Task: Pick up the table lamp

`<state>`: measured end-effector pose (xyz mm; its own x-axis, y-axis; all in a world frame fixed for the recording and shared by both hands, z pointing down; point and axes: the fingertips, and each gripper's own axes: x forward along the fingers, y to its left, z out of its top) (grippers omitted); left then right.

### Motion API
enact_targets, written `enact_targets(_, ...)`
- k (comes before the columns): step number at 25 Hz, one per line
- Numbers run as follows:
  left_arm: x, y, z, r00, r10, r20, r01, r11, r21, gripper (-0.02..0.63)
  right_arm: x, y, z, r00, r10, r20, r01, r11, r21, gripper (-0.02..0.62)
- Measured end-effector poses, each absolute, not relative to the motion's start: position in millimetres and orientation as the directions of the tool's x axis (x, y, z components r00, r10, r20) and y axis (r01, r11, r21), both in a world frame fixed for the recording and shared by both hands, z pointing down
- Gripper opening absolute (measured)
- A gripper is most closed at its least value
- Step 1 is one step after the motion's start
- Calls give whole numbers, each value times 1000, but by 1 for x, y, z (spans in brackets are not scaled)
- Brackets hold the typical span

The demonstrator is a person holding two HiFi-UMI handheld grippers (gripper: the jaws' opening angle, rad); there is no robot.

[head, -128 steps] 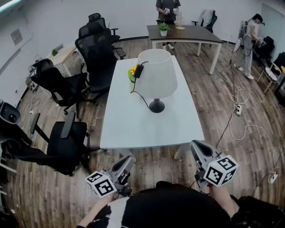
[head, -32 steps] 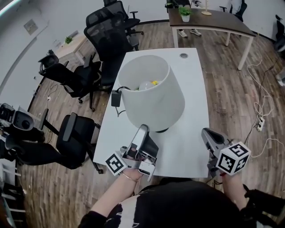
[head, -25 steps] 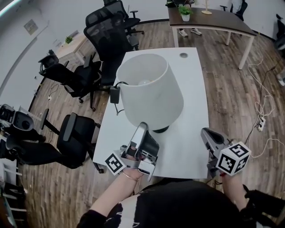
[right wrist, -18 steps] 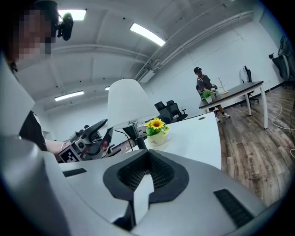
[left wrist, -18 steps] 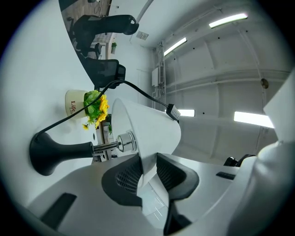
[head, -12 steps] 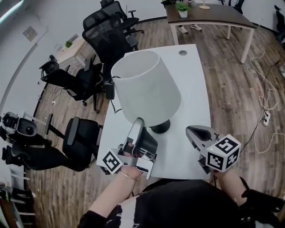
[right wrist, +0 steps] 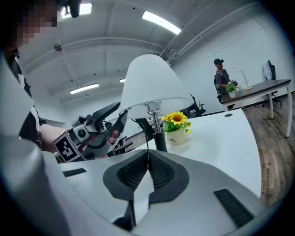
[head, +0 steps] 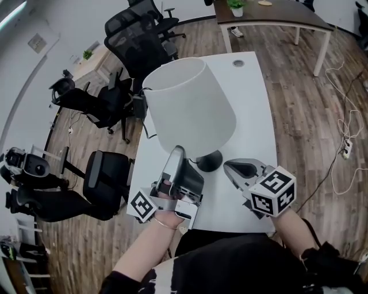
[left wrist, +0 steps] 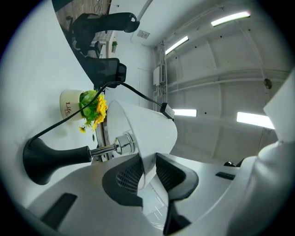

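Observation:
The table lamp has a wide white shade (head: 187,106) and a round black base (head: 210,161) standing on the white table (head: 253,103). My left gripper (head: 177,151) reaches up to the shade's near lower rim. In the left gripper view that rim (left wrist: 146,138) sits between the closing jaws of the left gripper (left wrist: 147,168), touching both pads. The chrome stem and base (left wrist: 46,159) lie beyond. My right gripper (head: 231,167) is shut and empty, just right of the base. In the right gripper view, the right gripper (right wrist: 148,159) points at the lamp stem (right wrist: 160,136).
A small pot of yellow flowers (right wrist: 177,129) stands behind the lamp. The lamp's black adapter and cable (head: 138,106) hang at the table's left edge. Black office chairs (head: 123,40) crowd the left side. A dark desk (head: 270,11) and a person (right wrist: 222,78) are far off.
My right gripper has swung left across the table front, close to the lamp's base. The left gripper stays at the shade's rim, its jaws a little narrower.

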<state>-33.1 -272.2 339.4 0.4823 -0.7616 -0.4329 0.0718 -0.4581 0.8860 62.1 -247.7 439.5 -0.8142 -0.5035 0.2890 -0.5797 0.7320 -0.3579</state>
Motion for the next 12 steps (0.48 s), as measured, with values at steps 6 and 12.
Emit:
enact_targets(6, -36, -282, 338, 492, -756, -431, 82, -453, 888, 94, 48, -270, 446, -797, -525, 298, -603, 705, -373, 15)
enact_targets(12, -37, -293, 333, 508, -751, -422, 88, -443, 892, 81, 31, -280, 451, -815, -496, 300, -579, 720, -384, 17)
